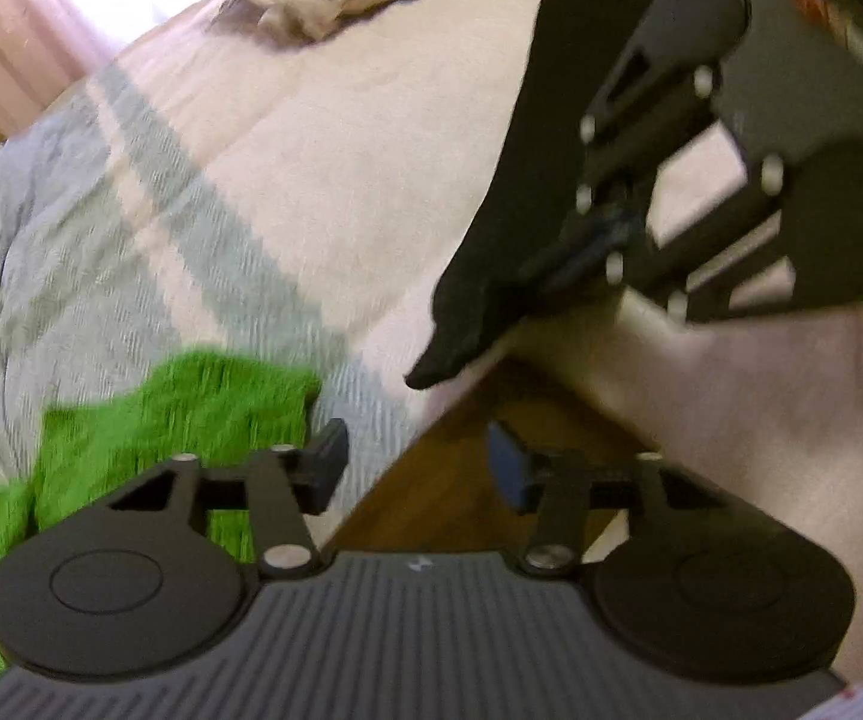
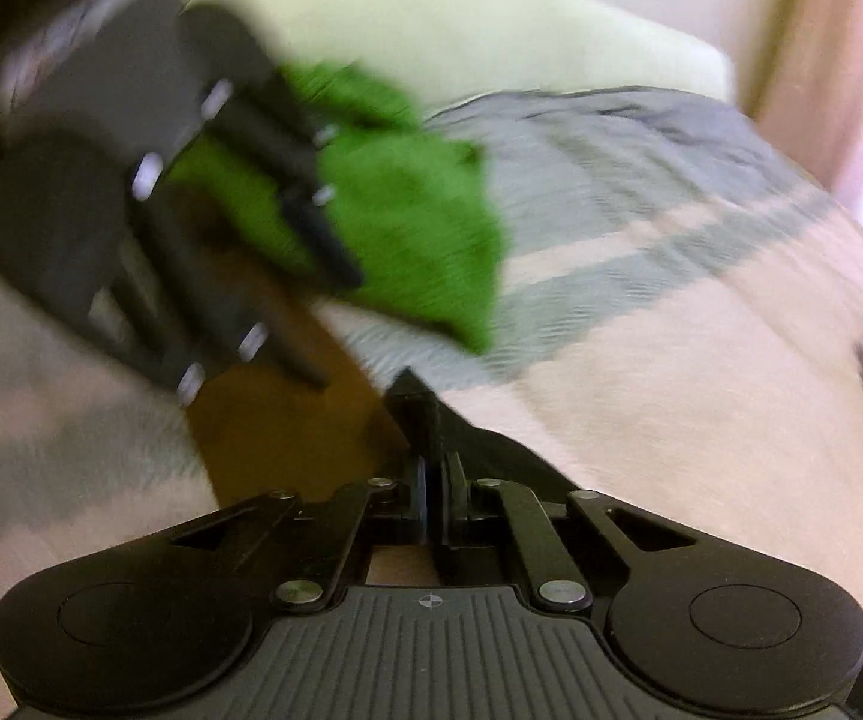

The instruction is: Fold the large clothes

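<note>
Right tool (image 2: 431, 480) is clamped on a black garment (image 1: 521, 180), which hangs lengthwise over the bed (image 1: 341, 150). Left tool (image 1: 416, 468) stands apart and empty, below the garment's free lower tip, so it is judged nearest for that corner.

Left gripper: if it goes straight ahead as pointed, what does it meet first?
Probably the brown wooden surface showing between the open left gripper fingers, at the pink and grey striped bedspread edge; blur leaves depth unclear.

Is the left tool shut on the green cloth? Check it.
No: the left tool is open and empty, with the green cloth beside its finger.
</note>
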Available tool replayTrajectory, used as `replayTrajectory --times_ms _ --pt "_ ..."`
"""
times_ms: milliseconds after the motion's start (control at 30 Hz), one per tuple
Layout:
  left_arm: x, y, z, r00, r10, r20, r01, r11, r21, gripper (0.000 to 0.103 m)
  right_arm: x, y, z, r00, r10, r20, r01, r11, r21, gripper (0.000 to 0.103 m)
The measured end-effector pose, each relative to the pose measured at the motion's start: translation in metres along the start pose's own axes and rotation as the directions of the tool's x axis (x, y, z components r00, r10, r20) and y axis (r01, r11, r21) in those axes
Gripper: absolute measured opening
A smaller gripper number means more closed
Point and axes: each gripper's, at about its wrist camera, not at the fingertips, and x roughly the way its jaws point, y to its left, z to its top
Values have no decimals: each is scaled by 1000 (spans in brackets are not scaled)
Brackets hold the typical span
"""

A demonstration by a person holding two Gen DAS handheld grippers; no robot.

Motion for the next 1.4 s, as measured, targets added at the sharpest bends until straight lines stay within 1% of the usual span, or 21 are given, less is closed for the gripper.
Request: replayTrajectory --times_ms 167,200,267,333,467,567,633,733,767,800,833,867,900,933,1000,1067,1100,1133,1233,1333,1400 --pt "-4 -10 57 993 -50 110 35 990 133 53 -63 -39 6 997 -61 44 56 992 114 1" --pt "-8 -12 71 988 -65 139 43 987 156 49 -75 -47 6 996 -76 51 69 988 135 1" --pt "-16 -16 103 978 -104 183 65 976 207 32 -96 -61 4 993 -99 71 84 980 181 1" --pt "-25 -23 138 967 -129 221 68 963 261 7 -121 -80 1 986 -131 102 102 962 251 1" --pt "-43 -48 208 955 -134 266 26 927 373 4 -178 -127 -15 958 -228 176 137 898 418 1" --pt "-57 -72 280 941 -135 309 -21 891 453 4 -226 -165 -35 919 -308 244 138 834 534 1" --pt "-64 -94 335 930 -134 341 -58 865 499 4 -263 -195 -54 881 -375 289 129 777 616 1" --pt "-61 -139 429 904 -167 394 -87 830 552 7 -318 -254 -93 811 -494 313 106 651 752 1" --pt "-55 -157 461 893 -178 413 -90 829 552 10 -337 -276 -113 784 -543 302 105 595 797 0" --pt "-49 -171 489 885 -188 427 -81 839 538 18 -352 -296 -134 764 -582 278 113 544 831 0" --pt "-42 -183 513 882 -197 429 -60 854 517 28 -363 -315 -152 752 -609 252 120 502 856 0" --pt "-35 -193 530 883 -189 430 -49 873 485 29 -370 -335 -178 744 -632 216 125 450 884 1" --pt "-27 -201 541 886 -163 434 -54 894 445 29 -372 -356 -209 746 -644 171 124 386 914 1" --pt "-19 -205 543 895 -140 424 -51 911 409 29 -370 -375 -240 757 -641 127 113 320 941 1" --pt "-2 -212 536 922 -102 374 -35 939 342 29 -350 -406 -305 804 -594 37 102 199 975 1" --pt "20 -223 514 959 -55 277 -22 963 267 29 -327 -421 -351 852 -522 -25 108 129 986 1" --pt "31 -228 502 974 -42 221 -12 971 238 29 -315 -425 -375 875 -483 -41 91 79 993 1" --pt "41 -235 485 986 -24 166 -11 978 207 29 -312 -424 -388 885 -463 -49 81 51 995 1" --pt "59 -251 446 999 -30 43 25 993 112 29 -313 -423 -405 892 -450 -46 68 32 997 1" --pt "66 -260 413 999 -48 -14 48 997 66 29 -318 -426 -408 893 -448 -42 64 34 997 1" --pt "65 -263 404 998 -68 -15 69 997 41 29 -320 -429 -403 891 -452 -34 58 38 998 1"
